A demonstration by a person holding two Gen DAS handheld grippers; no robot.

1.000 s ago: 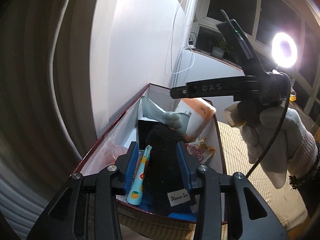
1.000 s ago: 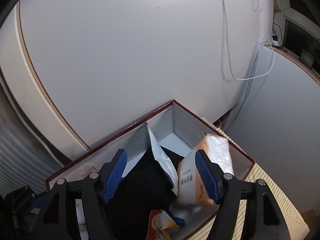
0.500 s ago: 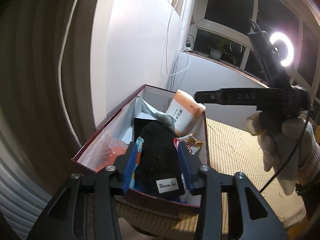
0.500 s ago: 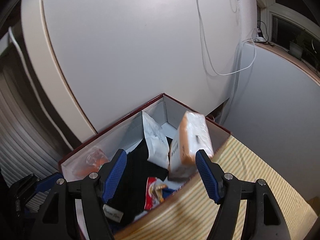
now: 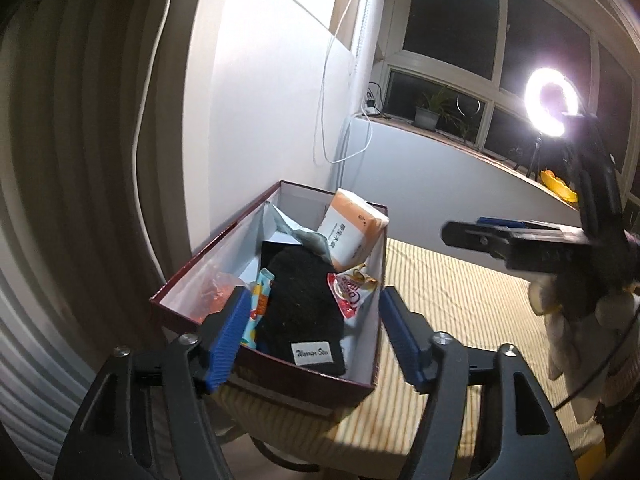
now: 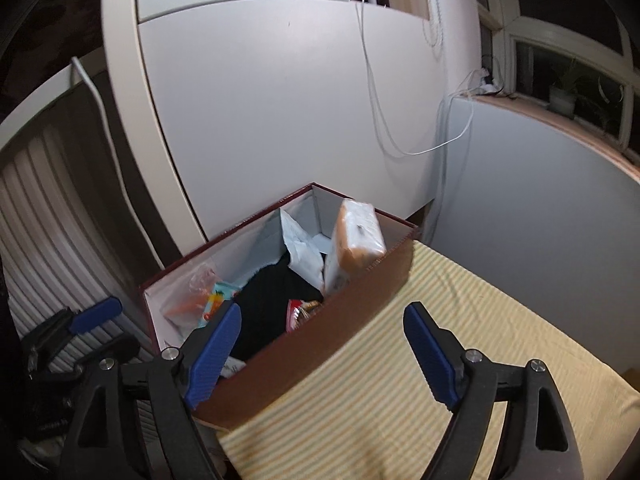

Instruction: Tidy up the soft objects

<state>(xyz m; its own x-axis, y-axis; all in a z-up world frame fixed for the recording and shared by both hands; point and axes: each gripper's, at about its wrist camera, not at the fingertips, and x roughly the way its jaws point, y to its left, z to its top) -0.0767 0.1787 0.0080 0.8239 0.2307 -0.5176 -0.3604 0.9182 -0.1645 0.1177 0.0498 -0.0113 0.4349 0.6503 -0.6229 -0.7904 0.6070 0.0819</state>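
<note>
Striped yellow bedding is lying beside a white wall, and at its left edge a dark red box is holding the soft things: a black knit hat lying at the near end, an orange tissue pack leaning at the far right corner, a red snack pouch between them. Both tongs are hanging apart from the box with nothing between their blue pads, the left gripper and right gripper both opening wider

Left hand-held gripper opening, nothing between its blue pads. Black knit beanie lies in the dark-red cardboard box.
</note>
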